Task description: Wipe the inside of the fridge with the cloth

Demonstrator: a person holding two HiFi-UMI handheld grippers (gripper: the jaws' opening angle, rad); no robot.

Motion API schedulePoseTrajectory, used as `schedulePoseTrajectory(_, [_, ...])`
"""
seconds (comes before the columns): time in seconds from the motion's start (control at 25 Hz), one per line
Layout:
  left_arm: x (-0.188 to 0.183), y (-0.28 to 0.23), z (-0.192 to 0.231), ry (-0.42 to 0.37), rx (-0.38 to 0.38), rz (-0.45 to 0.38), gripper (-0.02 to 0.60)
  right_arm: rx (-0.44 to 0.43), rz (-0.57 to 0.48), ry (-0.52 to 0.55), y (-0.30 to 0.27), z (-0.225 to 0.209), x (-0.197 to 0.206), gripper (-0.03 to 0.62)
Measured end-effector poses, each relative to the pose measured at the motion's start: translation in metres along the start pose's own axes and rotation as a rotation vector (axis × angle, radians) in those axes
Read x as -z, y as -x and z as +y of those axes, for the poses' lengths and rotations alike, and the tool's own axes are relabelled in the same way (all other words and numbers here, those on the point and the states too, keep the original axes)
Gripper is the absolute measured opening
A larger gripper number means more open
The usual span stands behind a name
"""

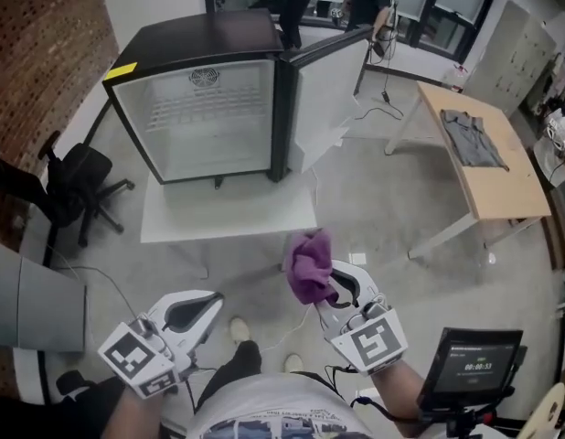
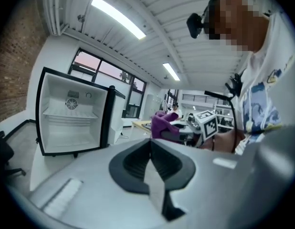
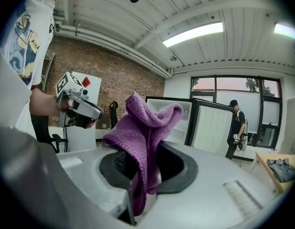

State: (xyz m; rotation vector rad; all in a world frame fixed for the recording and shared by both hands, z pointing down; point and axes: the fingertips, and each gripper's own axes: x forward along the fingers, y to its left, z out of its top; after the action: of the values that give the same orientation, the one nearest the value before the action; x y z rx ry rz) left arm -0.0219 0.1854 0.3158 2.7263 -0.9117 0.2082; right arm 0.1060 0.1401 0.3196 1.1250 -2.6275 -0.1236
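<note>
- The fridge [image 1: 196, 117] stood on a white board [image 1: 228, 213] on the floor at the far left. Its door [image 1: 328, 85] was swung wide to the right, and its open side faced the near edge of the scene. A wire shelf crossed the white interior, which looked bare.
- A wooden tabletop [image 1: 493, 186] at the far right carried a grey garment [image 1: 474, 140], well apart from the work.
- The right hand-held gripper [image 1: 342, 286] was held near the person, its jaws clamped on the cloth. It was the nearer of the two to the fridge mouth, which lay far and left of it, with open floor between.
- The left hand-held gripper [image 1: 196, 311] was low at the near left, its jaws pressed together with nothing between them.
- The purple cloth [image 1: 308, 263] was bunched and not yet in the fridge. Its length ran out from the right jaws toward the fridge, and the free end folded over on itself. Reaching the interior would probably mean carrying it forward and leftward, tip first.
</note>
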Motion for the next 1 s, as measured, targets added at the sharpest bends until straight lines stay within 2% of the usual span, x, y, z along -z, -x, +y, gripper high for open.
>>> schedulePoseTrajectory(0.12, [0.004, 0.006, -0.033, 0.006, -0.030, 0.003, 0.006, -0.032, -0.022, -0.001, 0.027, 0.012, 0.008, 0.079])
schedulePoseTrajectory(0.24, [0.004, 0.011, -0.058, 0.001, -0.030, 0.018, 0.006, -0.061, 0.009, 0.008, 0.040, 0.023, 0.019, 0.079])
schedulePoseTrajectory(0.44, [0.022, 0.050, -0.085, 0.015, -0.035, 0.017, 0.006, -0.072, 0.010, 0.027, 0.060, 0.063, 0.013, 0.078])
schedulePoseTrajectory(0.6, [0.030, 0.072, -0.088, 0.030, 0.008, 0.010, 0.006, -0.041, 0.025, 0.064, 0.062, 0.087, -0.003, 0.079])
schedulePoseTrajectory(0.76, [0.025, 0.100, -0.086, 0.005, 0.051, -0.003, 0.006, -0.024, 0.009, 0.072, 0.055, 0.122, -0.023, 0.079])
schedulePoseTrajectory(1.0, [0.036, 0.148, -0.063, 0.008, 0.067, 0.001, 0.006, -0.025, 0.002, 0.079, 0.032, 0.174, -0.040, 0.078])
